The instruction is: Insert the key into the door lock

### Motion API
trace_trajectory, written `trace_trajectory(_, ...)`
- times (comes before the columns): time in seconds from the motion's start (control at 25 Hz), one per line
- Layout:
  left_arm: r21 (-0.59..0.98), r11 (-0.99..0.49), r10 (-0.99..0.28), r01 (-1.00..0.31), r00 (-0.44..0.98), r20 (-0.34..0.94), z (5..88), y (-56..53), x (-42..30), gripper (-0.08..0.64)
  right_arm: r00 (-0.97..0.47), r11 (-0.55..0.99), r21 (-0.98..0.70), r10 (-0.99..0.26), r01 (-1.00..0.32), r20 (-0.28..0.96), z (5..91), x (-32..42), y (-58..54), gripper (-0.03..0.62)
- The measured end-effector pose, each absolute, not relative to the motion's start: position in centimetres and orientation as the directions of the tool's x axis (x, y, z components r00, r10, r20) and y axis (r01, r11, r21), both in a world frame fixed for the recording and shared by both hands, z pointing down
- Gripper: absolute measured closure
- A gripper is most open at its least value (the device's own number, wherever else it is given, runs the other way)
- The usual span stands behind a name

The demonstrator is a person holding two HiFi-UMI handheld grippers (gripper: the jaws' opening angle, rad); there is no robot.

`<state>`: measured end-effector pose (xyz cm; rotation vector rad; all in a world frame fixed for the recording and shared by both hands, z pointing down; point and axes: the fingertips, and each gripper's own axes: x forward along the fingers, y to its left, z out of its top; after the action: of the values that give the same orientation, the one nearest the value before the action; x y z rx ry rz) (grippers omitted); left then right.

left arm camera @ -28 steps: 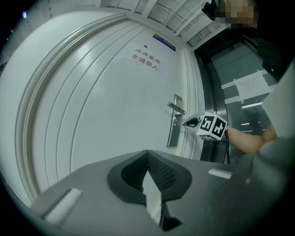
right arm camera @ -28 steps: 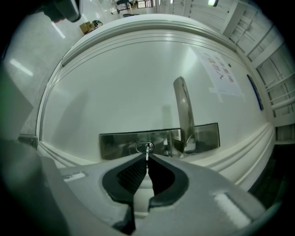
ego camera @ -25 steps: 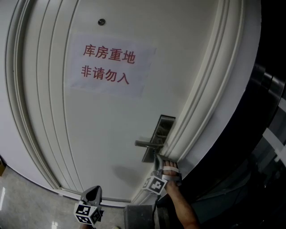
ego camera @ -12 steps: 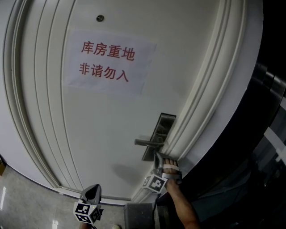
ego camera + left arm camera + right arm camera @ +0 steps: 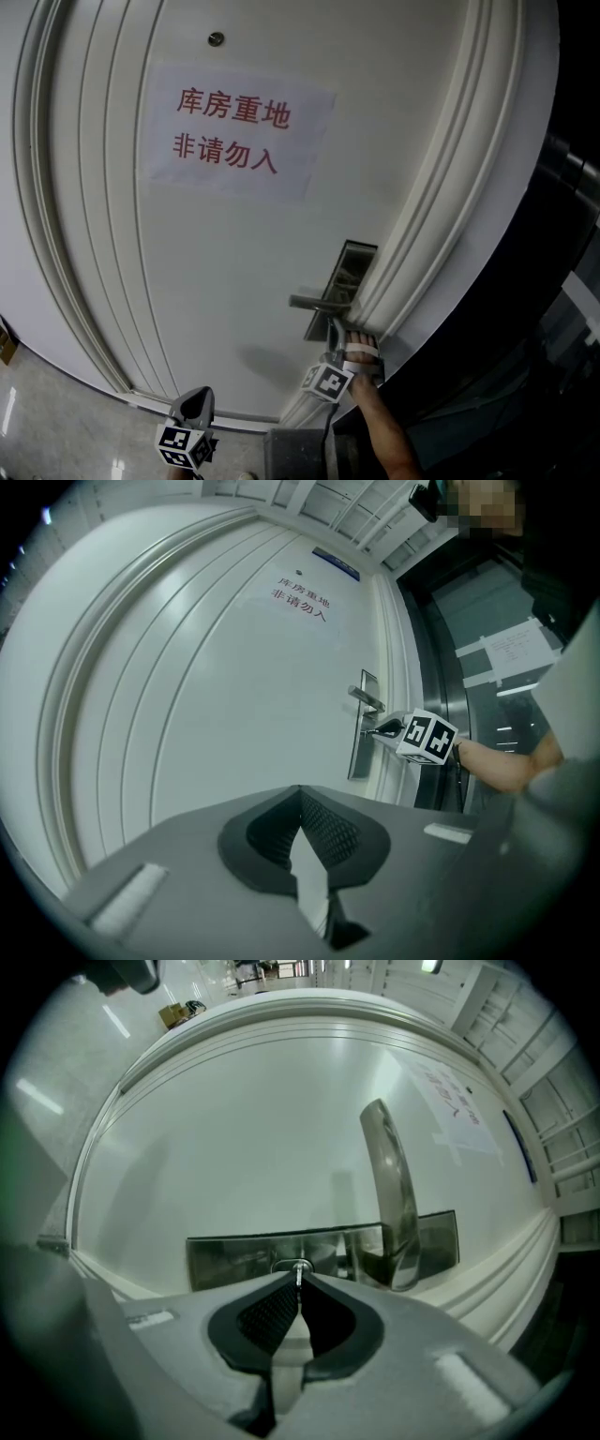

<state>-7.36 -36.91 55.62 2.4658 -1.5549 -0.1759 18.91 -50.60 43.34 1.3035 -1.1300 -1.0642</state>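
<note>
A white door (image 5: 216,262) carries a metal lock plate (image 5: 337,286) with a lever handle (image 5: 314,303). In the right gripper view the plate (image 5: 234,1255) lies across the frame with the handle (image 5: 389,1194) above it. My right gripper (image 5: 298,1283) is shut on a small key (image 5: 299,1274), whose tip touches the keyhole (image 5: 292,1266). From the head view this gripper (image 5: 335,336) sits just under the handle. My left gripper (image 5: 194,405) hangs low, away from the door, its jaws shut with nothing in them (image 5: 302,846).
A paper sign (image 5: 234,131) with red characters is stuck on the upper door, a peephole (image 5: 216,38) above it. Raised door-frame moulding (image 5: 422,216) runs beside the lock. A dark glass wall (image 5: 553,309) stands to the right. Pale tiled floor (image 5: 37,412) lies at lower left.
The head view has shifted slightly, so door and lock sit a little lower and to the right. The right gripper stays at the lock; the left has not moved.
</note>
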Motion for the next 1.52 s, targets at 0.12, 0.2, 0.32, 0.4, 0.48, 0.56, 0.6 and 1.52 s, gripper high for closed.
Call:
trace_trajectory(0.12,0.247,-0.41,-0.904,-0.878,0.426,0.016,55.6,-37.0,-7.7,0.557,0.154,0.008,0.999,-0.988,-0.052,0.016,43.3,18.8,-50.6,0.581)
trace_trajectory(0.2,0.247,-0.408,-0.905,-0.879,0.425,0.015,55.5,-37.0,-7.7,0.557,0.152,0.008,0.999,-0.988,-0.047,0.015,43.4,18.8,-50.7,0.581)
trace_trajectory(0.32,0.245,-0.412,-0.903,-0.877,0.429,0.015,55.4,-37.0,-7.5,0.557,0.149,0.009,0.999,-0.989,-0.048,0.016,43.6,18.8,-50.7,0.581)
trace_trajectory(0.4,0.245,-0.414,-0.902,-0.877,0.431,0.016,55.4,-36.8,-7.4,0.557,0.145,-0.005,0.999,-0.989,-0.053,0.003,43.5,18.8,-50.6,0.58)
trace_trajectory(0.48,0.245,-0.413,-0.903,-0.877,0.43,0.018,55.4,-36.5,-7.4,0.557,0.141,-0.023,0.997,-0.99,-0.067,-0.013,43.6,18.9,-50.5,0.575)
trace_trajectory(0.56,0.245,-0.409,-0.905,-0.879,0.426,0.019,55.4,-36.3,-7.7,0.557,0.137,-0.048,0.996,-0.99,-0.077,-0.037,43.3,18.8,-50.3,0.554)
trace_trajectory(0.6,0.244,-0.407,-0.905,-0.88,0.424,0.02,55.5,-36.1,-7.8,0.557,0.133,-0.056,0.995,-0.99,-0.084,-0.045,43.0,18.7,-50.1,0.546)
trace_trajectory(1.52,0.213,-0.438,-0.891,-0.873,0.453,0.027,55.0,-31.3,-9.3,0.557,-0.037,0.014,0.696,-0.999,-0.718,-0.018,43.1,17.0,-41.3,0.591)
